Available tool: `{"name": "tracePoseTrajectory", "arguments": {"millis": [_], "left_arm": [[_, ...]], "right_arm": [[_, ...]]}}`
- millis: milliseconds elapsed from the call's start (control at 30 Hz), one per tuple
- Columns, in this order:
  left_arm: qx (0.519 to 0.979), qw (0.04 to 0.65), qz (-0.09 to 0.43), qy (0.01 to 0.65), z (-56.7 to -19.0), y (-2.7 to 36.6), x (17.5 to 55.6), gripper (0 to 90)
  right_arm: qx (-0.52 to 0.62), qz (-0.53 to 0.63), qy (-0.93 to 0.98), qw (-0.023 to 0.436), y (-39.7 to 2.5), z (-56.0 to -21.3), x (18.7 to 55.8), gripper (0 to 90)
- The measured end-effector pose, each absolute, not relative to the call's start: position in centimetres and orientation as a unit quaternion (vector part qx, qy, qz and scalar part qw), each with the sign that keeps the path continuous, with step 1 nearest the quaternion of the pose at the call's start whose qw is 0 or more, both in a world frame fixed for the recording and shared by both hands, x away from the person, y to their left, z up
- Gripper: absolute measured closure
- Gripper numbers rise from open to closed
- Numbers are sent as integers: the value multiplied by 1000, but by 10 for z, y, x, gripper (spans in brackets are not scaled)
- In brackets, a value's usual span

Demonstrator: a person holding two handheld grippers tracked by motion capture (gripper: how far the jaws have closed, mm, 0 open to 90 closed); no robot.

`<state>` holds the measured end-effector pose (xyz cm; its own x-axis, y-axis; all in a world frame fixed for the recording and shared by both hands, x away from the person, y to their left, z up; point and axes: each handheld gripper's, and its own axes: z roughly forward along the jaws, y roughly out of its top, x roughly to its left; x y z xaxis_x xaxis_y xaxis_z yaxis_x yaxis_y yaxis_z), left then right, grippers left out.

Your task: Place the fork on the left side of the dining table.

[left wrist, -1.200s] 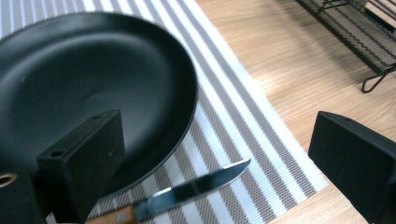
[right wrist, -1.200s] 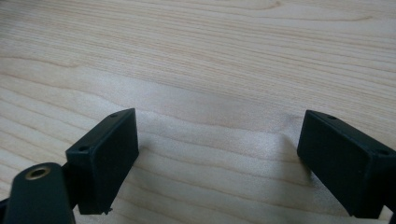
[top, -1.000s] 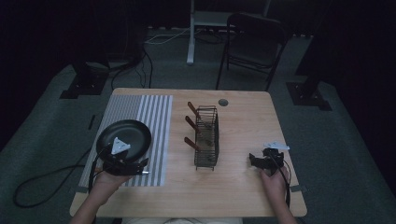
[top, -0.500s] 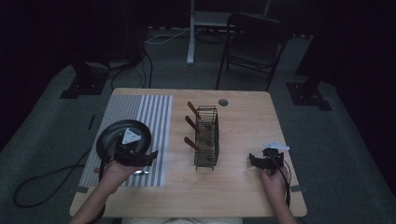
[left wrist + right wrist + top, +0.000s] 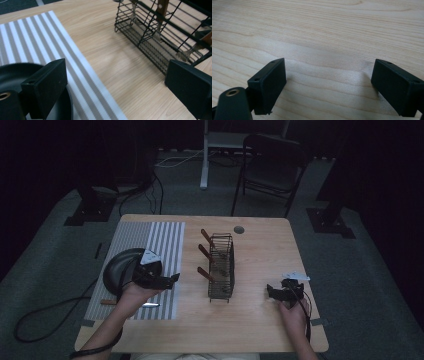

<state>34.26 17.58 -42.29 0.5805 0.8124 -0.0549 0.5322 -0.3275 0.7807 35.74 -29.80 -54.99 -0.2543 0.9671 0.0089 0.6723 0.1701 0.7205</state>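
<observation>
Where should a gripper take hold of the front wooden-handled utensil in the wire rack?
Probably by the wooden handle: it sticks out of the rack toward the striped mat, angled upward and free. Come from the mat side with the left gripper, jaws straddling the handle; the metal end sits caged inside the wires.

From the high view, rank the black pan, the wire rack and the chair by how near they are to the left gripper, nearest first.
1. Black pan: on the striped mat, right under and behind the left gripper.
2. Wire rack: mid-table, to the gripper's right, across bare wood.
3. Chair: on the floor beyond the table's far edge.
</observation>
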Motion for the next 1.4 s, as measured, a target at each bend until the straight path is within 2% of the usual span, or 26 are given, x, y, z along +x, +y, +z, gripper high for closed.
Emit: {"name": "tracePoseTrajectory", "arguments": {"millis": [767,867,1000,1033,1300,1400], "left_arm": [[797,426,157,399,-405,139,377,57],[797,428,164,393,-403,133,378,100],[797,432,153,393,-403,129,382,105],[796,434,149,394,-404,128,383,141],[800,442,133,383,-401,116,390,156],[800,442,133,383,-400,111,394,190]], "right_arm": [[563,312,728,236,-298,-550,357,123],[563,312,728,236,-298,-550,357,123],[563,312,728,236,-298,-550,357,123],[563,312,728,236,-298,-550,357,123],[563,313,728,237,-298,-550,357,123],[563,313,728,236,-298,-550,357,123]]}}
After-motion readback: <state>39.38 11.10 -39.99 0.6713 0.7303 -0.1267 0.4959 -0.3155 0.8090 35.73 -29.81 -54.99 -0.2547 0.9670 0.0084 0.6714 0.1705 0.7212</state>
